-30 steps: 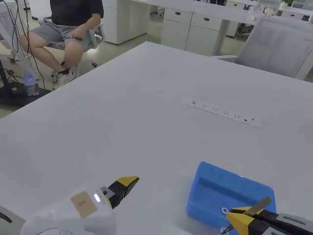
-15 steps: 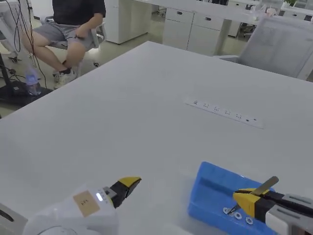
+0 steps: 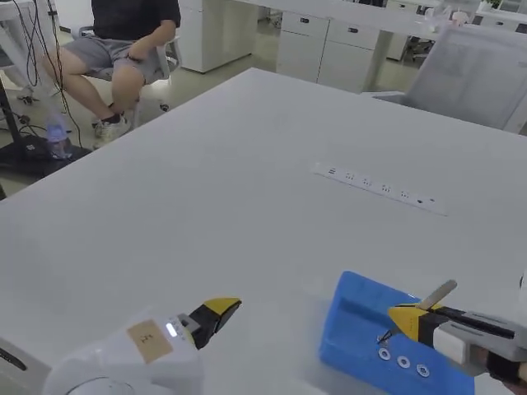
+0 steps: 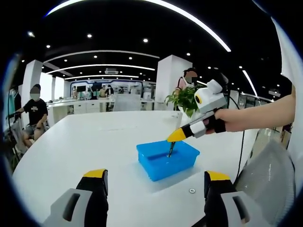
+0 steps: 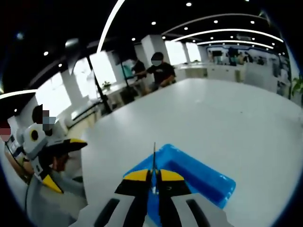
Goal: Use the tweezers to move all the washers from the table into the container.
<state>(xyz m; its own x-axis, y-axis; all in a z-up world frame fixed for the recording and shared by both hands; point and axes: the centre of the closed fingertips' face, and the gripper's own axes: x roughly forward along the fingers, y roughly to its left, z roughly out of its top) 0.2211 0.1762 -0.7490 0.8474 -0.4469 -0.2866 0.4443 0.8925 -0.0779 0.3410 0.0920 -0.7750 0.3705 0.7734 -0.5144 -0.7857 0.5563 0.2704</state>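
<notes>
A blue container (image 3: 362, 317) stands at the table's near right, with three washers (image 3: 403, 361) on its floor. My right gripper (image 3: 401, 315) hovers over it, shut on the tweezers (image 3: 384, 336), whose tips point down into the container. Whether the tips hold a washer is too small to tell. The right gripper view looks along the tweezers (image 5: 154, 161) between shut jaws (image 5: 154, 176) to the container (image 5: 199, 177). My left gripper (image 3: 224, 308) rests at the near left, open (image 4: 154, 182) and empty. One washer (image 4: 191, 191) lies on the table in front of the container (image 4: 166, 158).
A flush power strip (image 3: 379, 189) sits in the tabletop (image 3: 206, 189) beyond the container. A person (image 3: 123, 41) sits on a chair past the far left edge. An office chair (image 3: 469, 74) and white cabinets (image 3: 321, 49) stand behind the table.
My right gripper has risen and moved right over the container with the tweezers. Three washers now show on the container's floor, where one showed a second ago. The left gripper has stayed put.
</notes>
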